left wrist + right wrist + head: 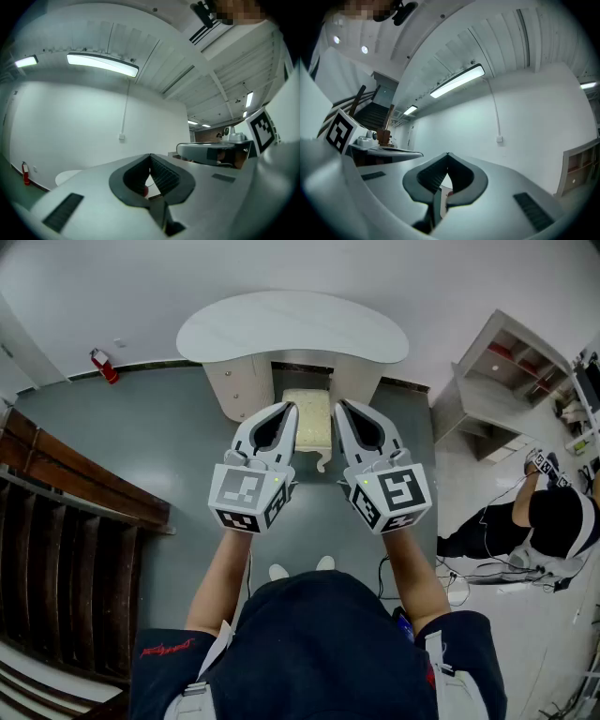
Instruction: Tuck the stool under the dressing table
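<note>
The stool (307, 420) sits in the kneehole of the table (291, 329) at 12 o'clock, its near end poking out. The left gripper (286, 413) at its 9 o'clock and the right gripper (345, 411) at 3 have jaws pressed together, empty, likely to serve as blunt pushers.

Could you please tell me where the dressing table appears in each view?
Head view: dressing table at top centre, against the wall.
Left gripper view: only a pale sliver of its top, lower left.
Right gripper view: cannot be made out.
Shared landmark: the white wall, also seen at and.
</note>
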A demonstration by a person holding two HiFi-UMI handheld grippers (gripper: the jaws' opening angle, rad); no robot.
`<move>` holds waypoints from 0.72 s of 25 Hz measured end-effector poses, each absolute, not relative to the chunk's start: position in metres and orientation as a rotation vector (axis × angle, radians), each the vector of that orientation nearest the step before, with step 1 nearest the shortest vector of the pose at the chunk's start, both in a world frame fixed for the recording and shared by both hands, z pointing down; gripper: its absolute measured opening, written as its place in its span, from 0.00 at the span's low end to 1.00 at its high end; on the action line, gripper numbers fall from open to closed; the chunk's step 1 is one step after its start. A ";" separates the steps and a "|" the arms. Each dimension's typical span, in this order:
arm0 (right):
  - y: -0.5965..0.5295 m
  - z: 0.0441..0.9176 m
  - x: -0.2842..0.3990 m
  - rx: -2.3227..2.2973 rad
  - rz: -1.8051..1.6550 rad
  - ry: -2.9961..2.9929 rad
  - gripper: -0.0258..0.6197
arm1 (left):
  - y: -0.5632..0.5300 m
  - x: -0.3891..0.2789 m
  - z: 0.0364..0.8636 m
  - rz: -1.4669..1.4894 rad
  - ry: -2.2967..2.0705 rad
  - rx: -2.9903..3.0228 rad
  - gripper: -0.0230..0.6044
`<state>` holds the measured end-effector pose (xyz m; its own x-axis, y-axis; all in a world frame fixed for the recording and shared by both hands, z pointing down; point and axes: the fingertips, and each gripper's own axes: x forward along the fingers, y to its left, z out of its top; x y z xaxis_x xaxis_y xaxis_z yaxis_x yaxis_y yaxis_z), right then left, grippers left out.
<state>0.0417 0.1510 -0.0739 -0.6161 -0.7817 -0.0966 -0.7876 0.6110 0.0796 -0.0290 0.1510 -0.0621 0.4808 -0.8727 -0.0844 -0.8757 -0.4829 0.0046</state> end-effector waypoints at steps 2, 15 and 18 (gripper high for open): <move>0.150 -0.073 0.041 -1.341 0.173 2.774 0.06 | 0.151 -0.028 -0.060 0.119 1.579 -2.679 0.06; 0.143 -0.068 0.048 -1.328 0.133 2.772 0.06 | 0.143 -0.022 -0.054 0.131 1.596 -2.695 0.06; 0.140 -0.065 0.052 -1.321 0.119 2.775 0.06 | 0.141 -0.021 -0.051 0.128 1.612 -2.694 0.06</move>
